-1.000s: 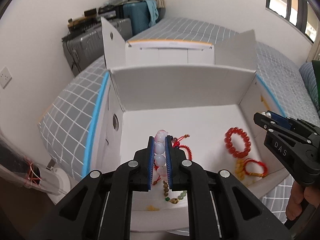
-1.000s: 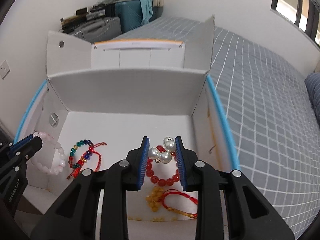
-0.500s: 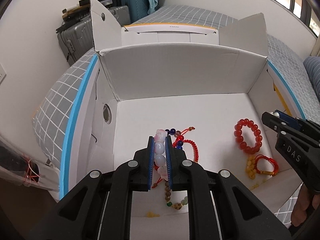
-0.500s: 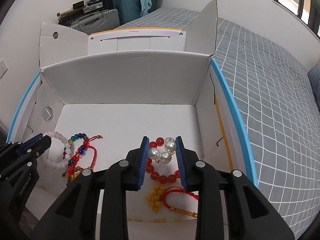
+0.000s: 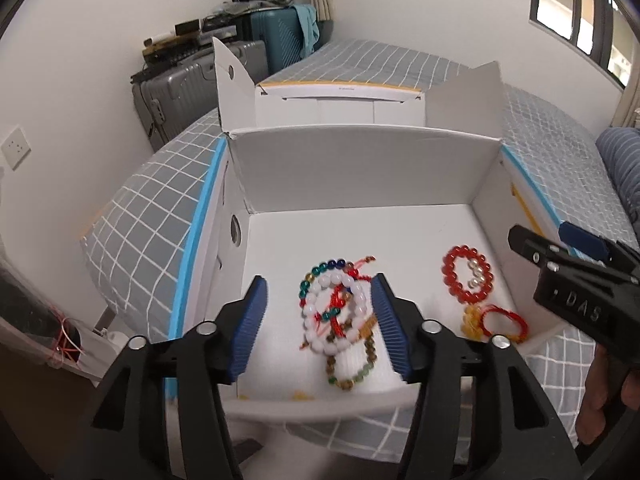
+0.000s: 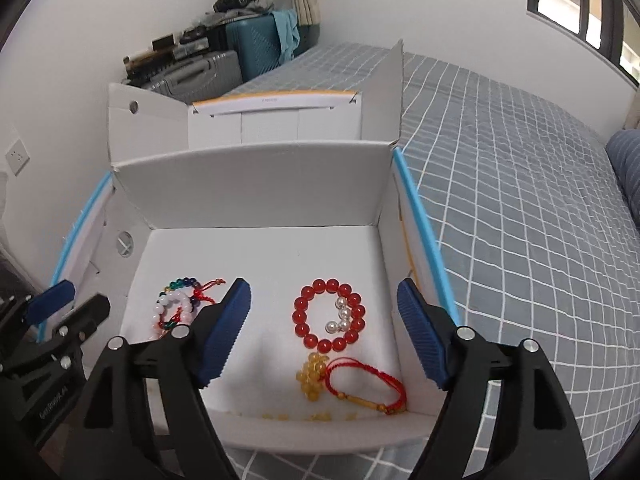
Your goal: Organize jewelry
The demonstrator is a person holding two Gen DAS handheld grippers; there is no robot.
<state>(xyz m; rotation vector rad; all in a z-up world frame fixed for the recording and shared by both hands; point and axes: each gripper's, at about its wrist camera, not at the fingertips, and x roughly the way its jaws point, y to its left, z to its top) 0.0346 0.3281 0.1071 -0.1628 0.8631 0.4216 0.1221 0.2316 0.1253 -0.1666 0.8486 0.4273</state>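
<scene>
A white cardboard box (image 5: 360,168) (image 6: 260,184) stands open on the bed. My left gripper (image 5: 318,320) is open above the box's left side. Below it the white bead bracelet (image 5: 320,320) (image 6: 170,306) lies on a pile of coloured bead and red cord bracelets (image 5: 344,300). My right gripper (image 6: 324,328) is open above the box's right side. Below it the pearl piece (image 6: 340,316) (image 5: 476,272) lies inside the red bead bracelet (image 6: 300,316) (image 5: 450,276). A yellow bead cluster with a red cord bracelet (image 6: 352,384) (image 5: 492,320) lies nearer the front wall.
The box sits on a bed with a grey checked cover (image 6: 520,200). Its lid flaps (image 6: 256,120) stand up at the back. Suitcases (image 5: 192,80) stand against the far wall. A blue striped pillow (image 5: 620,168) lies at the right.
Both grippers opened. The white bead bracelet dropped from the left onto the coloured pile. The pearl piece dropped from the right into the red bracelet's ring.
</scene>
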